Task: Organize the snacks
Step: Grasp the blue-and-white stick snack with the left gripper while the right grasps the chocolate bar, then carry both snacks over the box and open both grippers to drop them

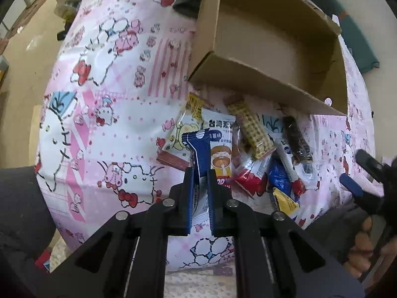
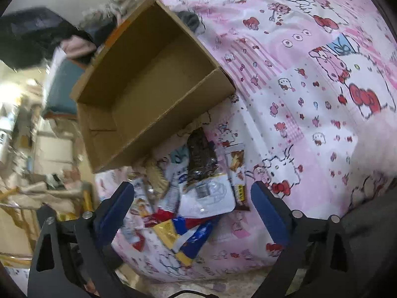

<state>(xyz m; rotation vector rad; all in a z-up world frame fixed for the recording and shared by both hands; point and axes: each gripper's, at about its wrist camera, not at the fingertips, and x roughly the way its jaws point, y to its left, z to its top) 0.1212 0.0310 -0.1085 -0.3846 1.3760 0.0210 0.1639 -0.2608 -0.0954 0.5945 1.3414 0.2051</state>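
Pink cartoon-print bed (image 1: 104,104) underneath. Empty cardboard box (image 1: 268,49) ahead of both grippers, past the snacks. Snack pile (image 2: 196,193) just ahead of the right gripper (image 2: 192,206), jaws wide apart, nothing between. Blue packet (image 1: 199,164) clamped upright in the left gripper (image 1: 200,188), above the pile's left edge.

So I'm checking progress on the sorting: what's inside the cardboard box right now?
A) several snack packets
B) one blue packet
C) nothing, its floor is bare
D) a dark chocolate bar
C: both views show the cardboard box with only bare floor, while the snack pile lies on the sheet in front of it.
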